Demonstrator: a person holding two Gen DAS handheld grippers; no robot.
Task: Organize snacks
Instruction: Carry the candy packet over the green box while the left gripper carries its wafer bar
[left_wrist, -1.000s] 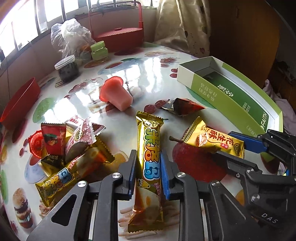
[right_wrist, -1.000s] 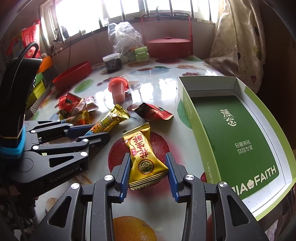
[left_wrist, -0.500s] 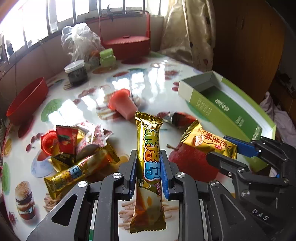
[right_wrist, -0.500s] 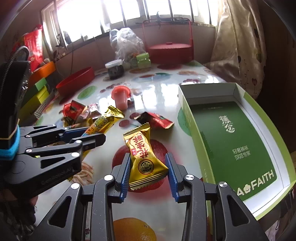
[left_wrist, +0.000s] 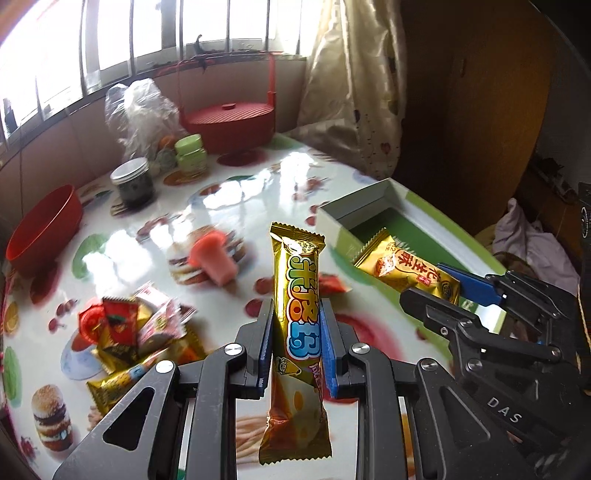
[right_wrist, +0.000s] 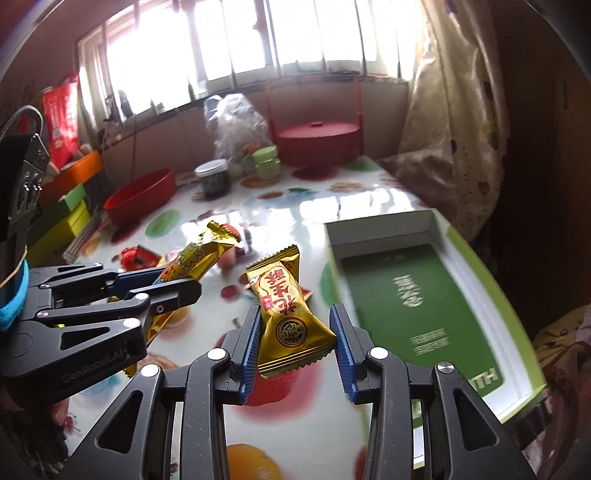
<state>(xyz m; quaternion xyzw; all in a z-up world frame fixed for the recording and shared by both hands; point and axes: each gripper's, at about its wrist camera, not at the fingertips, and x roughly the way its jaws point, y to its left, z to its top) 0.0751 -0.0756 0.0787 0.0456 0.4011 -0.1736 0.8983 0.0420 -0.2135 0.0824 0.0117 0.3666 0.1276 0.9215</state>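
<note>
My left gripper (left_wrist: 296, 325) is shut on a long gold snack bar (left_wrist: 297, 314) and holds it upright above the table. My right gripper (right_wrist: 295, 325) is shut on a gold peanut candy packet (right_wrist: 286, 314), lifted off the table too. That packet (left_wrist: 406, 269) and the right gripper (left_wrist: 447, 291) show at the right of the left wrist view, over the open green-and-white box (left_wrist: 373, 210). The same box (right_wrist: 417, 295) lies right of my right gripper. The left gripper (right_wrist: 173, 284) with its gold bar (right_wrist: 199, 258) appears at the left there.
A pile of several wrapped snacks (left_wrist: 136, 332) lies at the left on the fruit-print table (left_wrist: 236, 192), near a pink jelly cup (left_wrist: 216, 258). Farther back stand a red bowl (left_wrist: 44, 229), a dark jar (left_wrist: 133, 181), a plastic bag (left_wrist: 140, 114) and a red lidded basket (left_wrist: 232, 122).
Both grippers have risen off the table with their snacks still gripped. The right gripper's packet now hangs over the near end of the green box.
</note>
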